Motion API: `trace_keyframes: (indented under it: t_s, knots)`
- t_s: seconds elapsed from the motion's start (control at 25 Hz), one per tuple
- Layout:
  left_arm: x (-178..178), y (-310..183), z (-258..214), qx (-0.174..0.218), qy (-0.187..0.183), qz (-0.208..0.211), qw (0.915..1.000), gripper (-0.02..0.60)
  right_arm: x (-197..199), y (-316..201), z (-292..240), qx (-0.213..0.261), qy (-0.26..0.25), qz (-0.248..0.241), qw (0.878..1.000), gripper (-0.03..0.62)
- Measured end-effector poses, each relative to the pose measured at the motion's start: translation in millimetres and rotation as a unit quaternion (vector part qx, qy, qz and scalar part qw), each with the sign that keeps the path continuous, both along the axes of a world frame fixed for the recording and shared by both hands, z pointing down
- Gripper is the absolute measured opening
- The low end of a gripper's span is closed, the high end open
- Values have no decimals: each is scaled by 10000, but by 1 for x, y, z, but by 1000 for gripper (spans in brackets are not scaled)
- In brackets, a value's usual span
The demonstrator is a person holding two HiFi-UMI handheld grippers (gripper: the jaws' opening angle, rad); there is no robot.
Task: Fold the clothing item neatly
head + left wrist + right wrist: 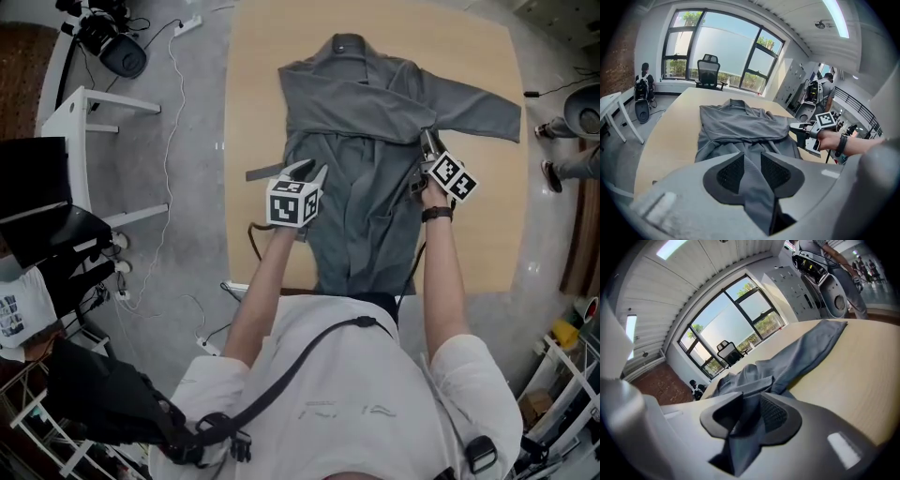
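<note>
A grey jacket (366,103) lies face up on the wooden table (253,94), collar at the far end. One sleeve is folded across the chest; the other sleeve (478,108) stretches out to the right. My left gripper (307,171) is at the jacket's left side near the waist. In the left gripper view (752,161) it is shut on a fold of the grey cloth (736,126). My right gripper (429,141) is at the jacket's right side, under the outstretched sleeve. Cloth (797,362) hangs between its jaws (750,411), with a gap beside one pad.
The jacket's hem reaches the table's near edge, close to the person's body. A white side table (84,122) and cables lie on the floor at the left. Someone's shoes (553,173) stand at the right. An office chair (708,70) is beyond the table's far end.
</note>
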State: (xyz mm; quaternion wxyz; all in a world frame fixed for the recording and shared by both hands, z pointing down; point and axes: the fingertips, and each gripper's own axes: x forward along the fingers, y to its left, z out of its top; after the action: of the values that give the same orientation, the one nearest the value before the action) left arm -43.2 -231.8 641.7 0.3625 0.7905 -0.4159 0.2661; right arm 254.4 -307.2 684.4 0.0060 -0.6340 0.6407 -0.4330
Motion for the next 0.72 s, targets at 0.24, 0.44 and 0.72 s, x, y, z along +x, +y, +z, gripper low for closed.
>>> trace_keyframes:
  t_s: [0.24,0.44,0.72]
  knots:
    - [11,4,-6,79,-55,191,9998,118,2,28,-19,119,348,-83,9993,175]
    - [54,3,-16,249,8,677,9974,118,4,59,-50,466,368,-269,9979,148]
    - [135,8,-21,337,188,1476,9883,111,34,103,-56,536,297,-183,9980,69]
